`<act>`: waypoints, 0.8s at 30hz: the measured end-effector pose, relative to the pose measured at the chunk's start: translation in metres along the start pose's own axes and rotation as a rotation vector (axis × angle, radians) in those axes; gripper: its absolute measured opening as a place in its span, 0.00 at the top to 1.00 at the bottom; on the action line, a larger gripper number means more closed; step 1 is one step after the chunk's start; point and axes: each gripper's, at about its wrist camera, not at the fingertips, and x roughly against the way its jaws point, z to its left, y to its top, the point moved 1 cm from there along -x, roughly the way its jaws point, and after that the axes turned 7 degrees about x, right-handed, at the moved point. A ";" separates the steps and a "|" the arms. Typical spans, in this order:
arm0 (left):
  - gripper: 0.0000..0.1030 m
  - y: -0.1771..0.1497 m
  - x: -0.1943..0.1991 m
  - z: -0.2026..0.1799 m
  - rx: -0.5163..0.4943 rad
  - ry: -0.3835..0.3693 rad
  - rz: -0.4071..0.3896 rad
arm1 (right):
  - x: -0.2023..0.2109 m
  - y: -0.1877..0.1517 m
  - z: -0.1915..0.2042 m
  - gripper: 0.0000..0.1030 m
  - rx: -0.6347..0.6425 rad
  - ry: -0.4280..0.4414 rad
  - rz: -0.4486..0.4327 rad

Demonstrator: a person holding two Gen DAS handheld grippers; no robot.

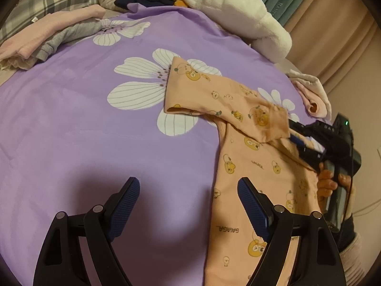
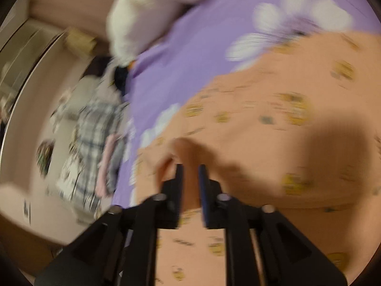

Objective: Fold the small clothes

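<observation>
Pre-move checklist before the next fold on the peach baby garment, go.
1. Right gripper has cloth: ok, a fold of the peach garment sits between its narrow jaws; how firmly, cannot tell.
2. Left gripper free: ok, open wide, nothing between the fingers.
3. Sleeve folded across: ok, though it lies loosely.
4. Bare purple sheet left of the garment: ok.
5. Lower hem flat: cannot tell, out of view.
6. Right wrist view usable: not ok, blurred.

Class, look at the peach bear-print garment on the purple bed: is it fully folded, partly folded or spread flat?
Partly folded. One sleeve of the peach garment lies doubled across its body near the right claw; the lower part stays flat.
</observation>
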 end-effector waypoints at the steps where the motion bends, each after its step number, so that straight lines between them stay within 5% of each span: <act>1: 0.19 0.000 0.000 0.001 -0.001 0.005 0.000 | 0.001 -0.003 -0.011 0.65 -0.050 0.010 0.000; 9: 0.19 -0.001 0.000 0.007 0.018 0.044 -0.002 | -0.009 -0.014 -0.016 0.58 -0.130 0.154 0.022; 16: 0.19 -0.002 0.001 0.008 0.017 0.047 -0.007 | 0.003 -0.016 -0.042 0.51 -0.287 0.258 -0.044; 21: 0.19 -0.002 0.001 0.007 0.012 0.047 -0.004 | -0.003 -0.016 -0.026 0.53 -0.202 0.163 0.001; 24: 0.19 -0.003 0.002 0.007 0.009 0.055 -0.001 | -0.017 -0.010 -0.011 0.68 -0.117 0.061 0.042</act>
